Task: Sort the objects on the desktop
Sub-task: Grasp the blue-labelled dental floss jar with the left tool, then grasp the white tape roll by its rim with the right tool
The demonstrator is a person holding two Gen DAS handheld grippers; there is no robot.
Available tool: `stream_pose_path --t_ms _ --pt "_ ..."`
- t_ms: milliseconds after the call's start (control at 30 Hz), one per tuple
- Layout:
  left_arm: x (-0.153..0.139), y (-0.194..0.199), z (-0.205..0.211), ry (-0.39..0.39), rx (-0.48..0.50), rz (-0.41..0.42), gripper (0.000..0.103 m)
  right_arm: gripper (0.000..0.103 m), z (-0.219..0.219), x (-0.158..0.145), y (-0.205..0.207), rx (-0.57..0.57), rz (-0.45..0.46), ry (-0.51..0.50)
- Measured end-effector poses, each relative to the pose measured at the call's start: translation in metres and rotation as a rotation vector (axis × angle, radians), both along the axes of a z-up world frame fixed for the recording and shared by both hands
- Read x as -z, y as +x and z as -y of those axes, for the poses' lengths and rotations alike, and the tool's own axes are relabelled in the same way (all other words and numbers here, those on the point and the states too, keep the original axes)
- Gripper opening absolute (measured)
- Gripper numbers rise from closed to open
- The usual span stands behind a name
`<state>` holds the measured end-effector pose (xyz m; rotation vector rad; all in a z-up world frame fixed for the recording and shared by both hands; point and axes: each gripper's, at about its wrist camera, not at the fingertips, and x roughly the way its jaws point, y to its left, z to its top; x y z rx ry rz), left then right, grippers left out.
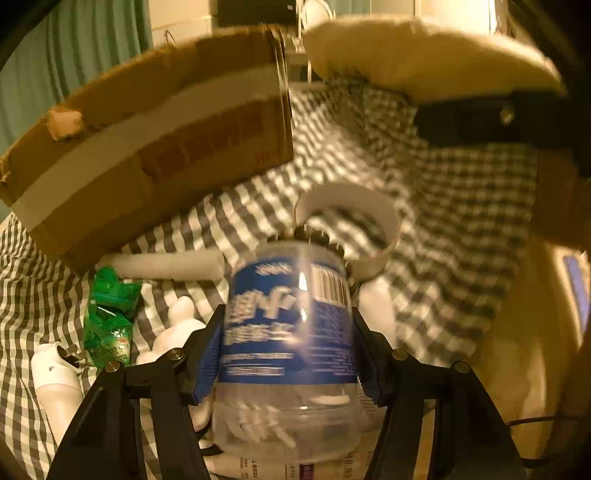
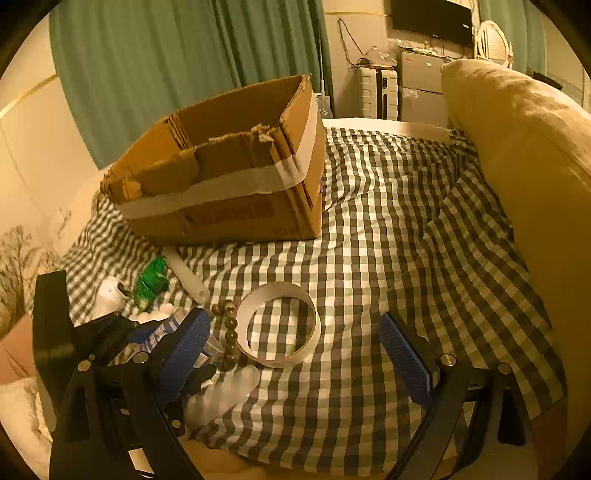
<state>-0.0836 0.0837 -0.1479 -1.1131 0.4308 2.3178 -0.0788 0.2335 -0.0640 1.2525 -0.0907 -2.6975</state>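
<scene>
Gripping a clear plastic bottle [image 1: 291,332] with a blue label, my left gripper [image 1: 288,347] presses both ribbed pads against its sides, above the checked cloth [image 1: 461,229]. One cardboard box [image 2: 229,177], one white ring [image 2: 277,328], seemingly beads [image 2: 229,332] nearby. My right gripper [image 2: 295,354] gapes wide, empty.

A lived-in home, most likely a bedroom. Shown by the soft surface spread with a rumpled grey-and-white checked cloth [image 2: 369,229], bordered by a large cream plush cushion [image 2: 524,155]. Backed by long green pleated curtains [image 2: 166,66] over a pale wall. Further off, a black flat screen [image 2: 430,16] mounted high, a white hard-shell suitcase [image 2: 378,94] and grey drawer units [image 2: 421,86] below it. Lit warm and dim, as domestic lamps give.
</scene>
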Motion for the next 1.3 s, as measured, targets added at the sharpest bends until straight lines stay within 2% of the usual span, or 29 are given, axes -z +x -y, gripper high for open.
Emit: stream_pose_path --t_ms 67,167,267,433,567,667,800,1000,1100,1300 --pt "0.003 0.002 -0.003 -0.036 0.003 -0.031 0.063 0.093 0.001 0.003 0.001 -0.001 0.006 0.019" --pt "-0.002 0.001 0.007 0.05 -0.019 -0.005 0.062 0.093 -0.001 0.011 -0.002 0.007 0.029 0.031" --pt "-0.011 0.002 0.021 0.087 -0.075 -0.012 0.062 0.093 -0.002 0.021 -0.008 0.021 0.061 0.05" --pt "-0.031 0.0 0.046 0.179 -0.175 -0.031 0.062 0.093 0.007 0.037 -0.012 -0.025 0.118 0.086" --pt "-0.035 -0.006 0.052 0.203 -0.216 -0.033 0.062 0.093 0.016 0.05 -0.013 -0.042 0.155 0.18" --pt "-0.037 -0.008 0.055 0.217 -0.226 -0.028 0.062 0.093 0.015 0.066 -0.02 -0.044 0.216 0.177" --pt "-0.037 -0.012 0.062 0.229 -0.245 -0.01 0.062 0.093 0.022 0.081 -0.03 -0.065 0.247 0.193" --pt "-0.03 -0.019 0.066 0.24 -0.266 0.009 0.062 0.093 0.037 0.089 -0.045 -0.113 0.193 0.204" --pt "-0.025 -0.023 0.07 0.25 -0.286 0.028 0.062 0.083 0.037 0.09 -0.052 -0.117 0.181 0.141" --pt "-0.025 -0.025 0.075 0.272 -0.314 0.025 0.062 0.082 0.035 0.085 -0.05 -0.094 0.163 0.139"
